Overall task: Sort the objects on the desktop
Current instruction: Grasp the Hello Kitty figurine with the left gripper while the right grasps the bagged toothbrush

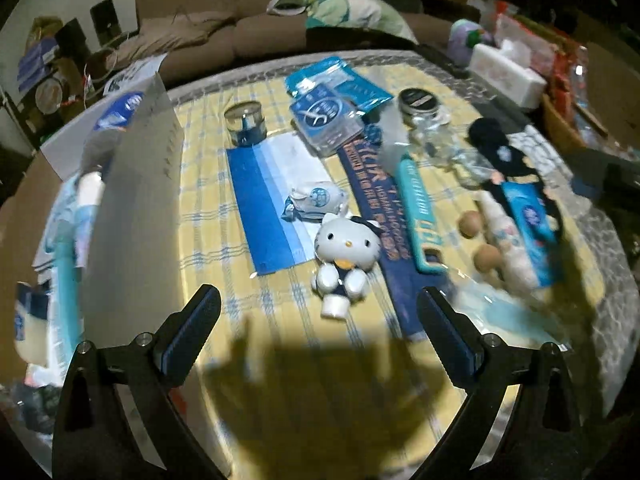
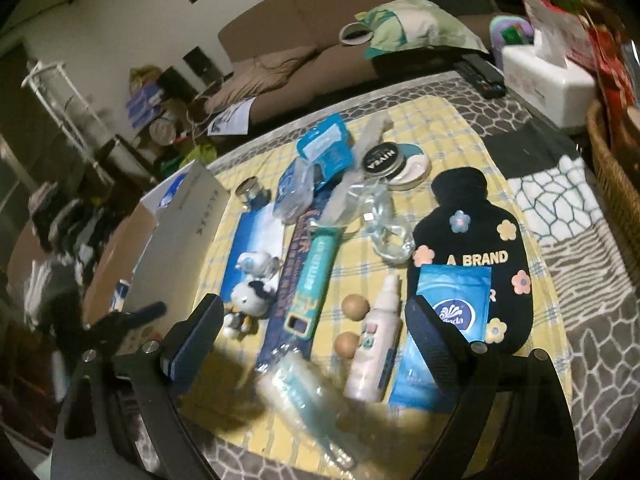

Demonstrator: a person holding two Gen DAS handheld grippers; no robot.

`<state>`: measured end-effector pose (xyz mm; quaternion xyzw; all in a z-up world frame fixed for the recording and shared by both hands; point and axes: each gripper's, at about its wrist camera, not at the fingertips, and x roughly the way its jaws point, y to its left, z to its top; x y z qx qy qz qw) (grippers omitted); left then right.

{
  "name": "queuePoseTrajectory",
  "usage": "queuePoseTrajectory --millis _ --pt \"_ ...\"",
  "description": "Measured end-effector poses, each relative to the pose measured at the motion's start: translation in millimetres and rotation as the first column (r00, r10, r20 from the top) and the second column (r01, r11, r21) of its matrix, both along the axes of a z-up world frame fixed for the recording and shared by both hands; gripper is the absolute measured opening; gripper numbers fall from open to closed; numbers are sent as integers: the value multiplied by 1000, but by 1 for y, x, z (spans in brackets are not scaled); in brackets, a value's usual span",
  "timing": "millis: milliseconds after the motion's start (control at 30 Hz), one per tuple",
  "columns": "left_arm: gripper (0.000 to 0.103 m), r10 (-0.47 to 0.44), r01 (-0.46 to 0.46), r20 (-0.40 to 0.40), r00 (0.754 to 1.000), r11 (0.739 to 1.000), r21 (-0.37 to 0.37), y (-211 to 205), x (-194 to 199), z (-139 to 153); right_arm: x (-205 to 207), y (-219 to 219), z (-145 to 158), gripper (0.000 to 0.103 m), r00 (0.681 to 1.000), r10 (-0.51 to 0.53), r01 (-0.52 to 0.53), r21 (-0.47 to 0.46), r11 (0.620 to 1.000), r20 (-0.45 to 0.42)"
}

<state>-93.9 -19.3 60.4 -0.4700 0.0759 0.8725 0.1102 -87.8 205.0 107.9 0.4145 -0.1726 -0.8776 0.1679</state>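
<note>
Many small objects lie on a yellow checked cloth (image 1: 208, 184). A white cat figurine (image 1: 344, 256) lies just ahead of my open, empty left gripper (image 1: 316, 328); it also shows in the right wrist view (image 2: 248, 304). My right gripper (image 2: 316, 336) is open and empty above a white spray bottle (image 2: 376, 344), two wooden balls (image 2: 354, 306) and a clear wrapped item (image 2: 296, 388). A teal case (image 2: 316, 280), a blue tissue pack (image 2: 456, 300) and a black hot-water bottle (image 2: 468, 224) lie nearby.
An open cardboard box (image 1: 136, 208) with items inside stands at the left of the table. A glass jar (image 1: 245, 125), a Nivea tin (image 2: 382, 162), blue packets (image 1: 324, 116) and a blue cloth (image 1: 268, 204) lie farther back. A white tissue box (image 2: 544, 80) and a wicker basket (image 2: 612, 168) stand at the right.
</note>
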Motion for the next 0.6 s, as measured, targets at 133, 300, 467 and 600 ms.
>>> queuePoseTrajectory --millis 133,300,467,600 --pt "98 -24 24 -14 1000 999 -33 12 -14 -15 -8 2 -12 94 1000 8 -9 13 1000 18" --pt "98 -51 50 -14 999 996 -69 24 -28 -30 -18 -1 -15 94 999 29 -30 44 999 22" --pt "66 -60 61 12 998 995 -77 26 -37 -40 -21 -4 -17 94 999 37 -38 75 996 18" --pt "47 -59 60 28 998 997 -55 22 -36 -46 -24 -3 -20 94 999 46 -47 83 995 20"
